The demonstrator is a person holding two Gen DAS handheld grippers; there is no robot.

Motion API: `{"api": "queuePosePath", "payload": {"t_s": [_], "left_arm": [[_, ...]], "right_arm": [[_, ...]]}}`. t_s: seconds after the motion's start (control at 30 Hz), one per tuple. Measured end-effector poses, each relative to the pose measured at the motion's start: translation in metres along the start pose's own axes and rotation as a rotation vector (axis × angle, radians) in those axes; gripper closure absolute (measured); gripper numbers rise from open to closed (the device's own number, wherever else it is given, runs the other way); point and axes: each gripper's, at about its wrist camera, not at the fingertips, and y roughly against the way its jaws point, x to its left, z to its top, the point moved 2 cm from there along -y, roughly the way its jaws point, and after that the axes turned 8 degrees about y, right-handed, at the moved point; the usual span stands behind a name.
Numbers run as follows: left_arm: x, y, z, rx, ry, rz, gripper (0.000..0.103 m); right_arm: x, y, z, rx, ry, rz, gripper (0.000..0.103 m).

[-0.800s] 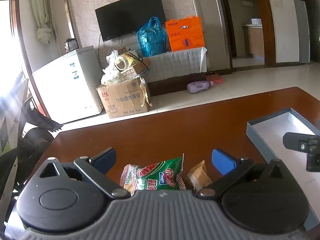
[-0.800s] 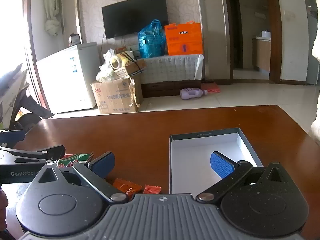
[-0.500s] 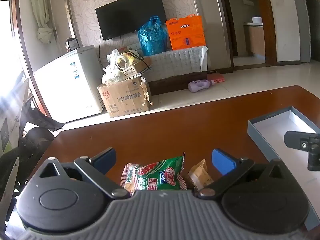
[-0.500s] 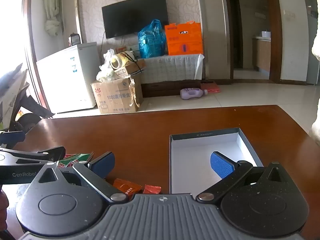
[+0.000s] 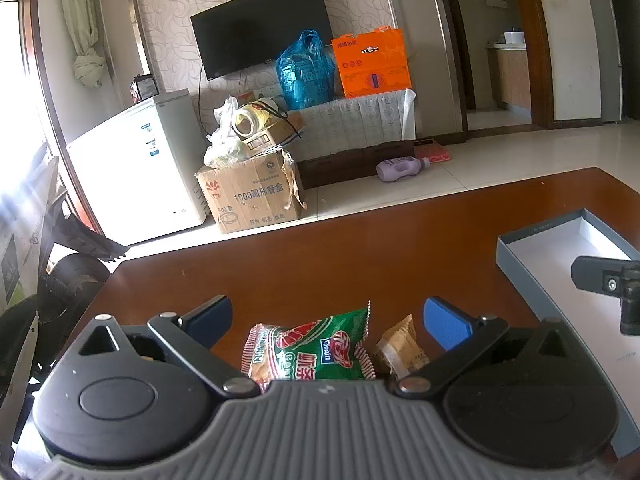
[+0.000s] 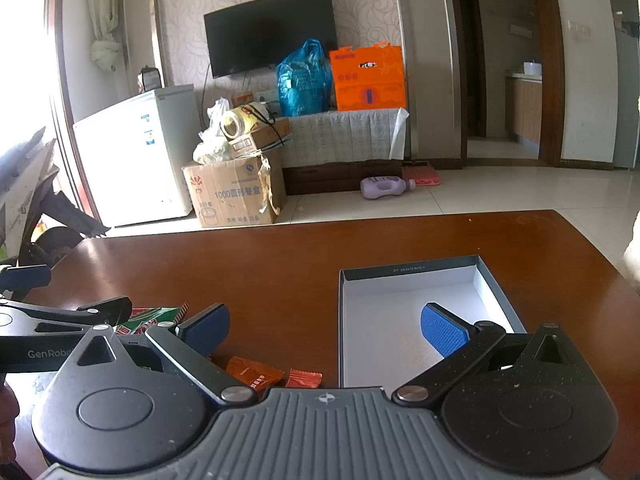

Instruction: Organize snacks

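In the left wrist view, a green and red snack bag and a small tan packet lie on the brown table between the open fingers of my left gripper. An open grey-blue box with a white inside sits to the right. In the right wrist view, my right gripper is open and empty; its right finger hangs over the box. Two orange packets lie near its left finger. The green bag and the left gripper show at far left.
The brown table ends at a far edge with tiled floor beyond. A cardboard carton, a white fridge and a purple bottle stand on the floor, far off.
The left wrist view has tilted slightly, so the room and box sit a little higher in frame. Both grippers stay open and the snacks have not moved.
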Motion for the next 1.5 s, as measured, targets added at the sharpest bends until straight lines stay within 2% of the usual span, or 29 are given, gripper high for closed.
{"api": "queuePosePath", "payload": {"t_s": [1.03,1.3,1.4,1.47,1.5], "left_arm": [[0.012,-0.002,-0.002,0.017,0.009,-0.029,0.0],[0.027,-0.01,-0.005,0.047,0.022,-0.04,0.0],[0.035,-0.017,-0.009,0.074,0.037,-0.046,0.0],[0.042,-0.022,-0.013,0.089,0.04,-0.033,0.0],[0.046,-0.025,-0.016,0.101,0.044,-0.031,0.0]], "right_arm": [[0.002,0.001,0.0,0.003,0.01,0.007,0.0],[0.009,-0.006,-0.001,0.025,0.027,0.054,0.0],[0.016,-0.009,-0.003,0.04,0.047,0.094,0.003],[0.02,-0.014,-0.006,0.065,0.071,0.114,0.01],[0.022,-0.015,-0.006,0.076,0.08,0.119,0.017]]}}
